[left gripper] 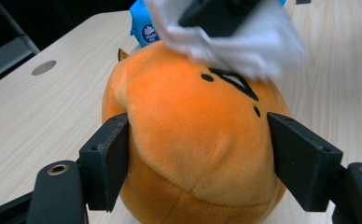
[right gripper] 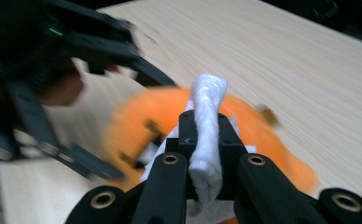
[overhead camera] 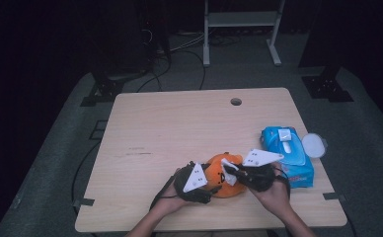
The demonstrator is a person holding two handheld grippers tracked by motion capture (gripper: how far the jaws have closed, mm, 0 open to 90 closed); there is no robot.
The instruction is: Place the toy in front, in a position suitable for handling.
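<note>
Left gripper view: left gripper (left gripper: 202, 158) jaws clamp round orange plush toy (left gripper: 193, 140), steadying it; right gripper (right gripper: 207, 140) pinches white wipe (right gripper: 207, 121) tight, rubbing toy's face.

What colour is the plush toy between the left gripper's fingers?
Orange, with black face markings; the plush toy shows best in the left gripper view.

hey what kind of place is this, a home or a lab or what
Probably a lab or recording studio, not a home: a bare wooden table stands alone in a dark room, cables trail across the grey floor behind it, and a metal stand sits at the back.
</note>
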